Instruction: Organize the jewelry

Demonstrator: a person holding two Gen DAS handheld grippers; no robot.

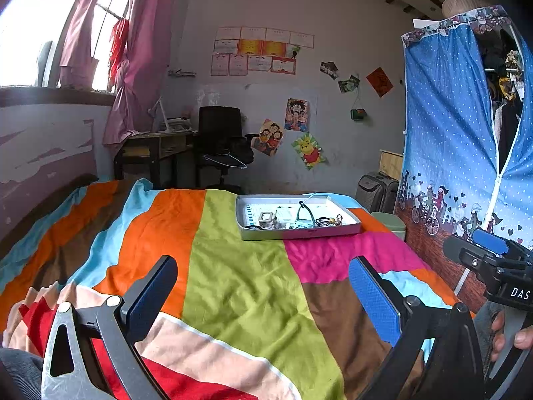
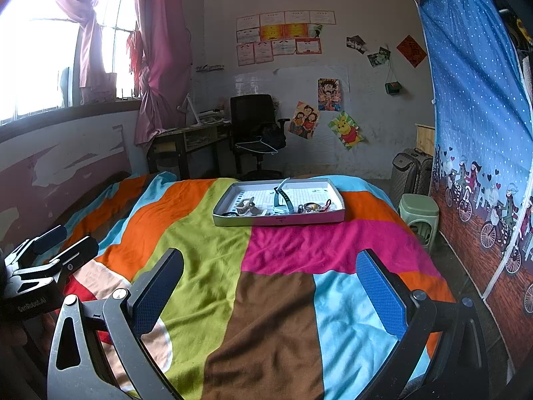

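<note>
- tray of jewelry sits on the striped bed, centre of the left wrist frame, teal watch among small pieces.
- left gripper low in frame, fingers spread wide, holding nothing.
- right gripper likewise wide apart, nothing between its fingers.

"DAS" on right gripper, "GenRobot.AI" on left gripper

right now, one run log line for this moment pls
phase: approach | left gripper: open, empty | right gripper: open, empty | tray: on bedspread, far from both, holds teal watch and small jewelry | contact: none
</note>
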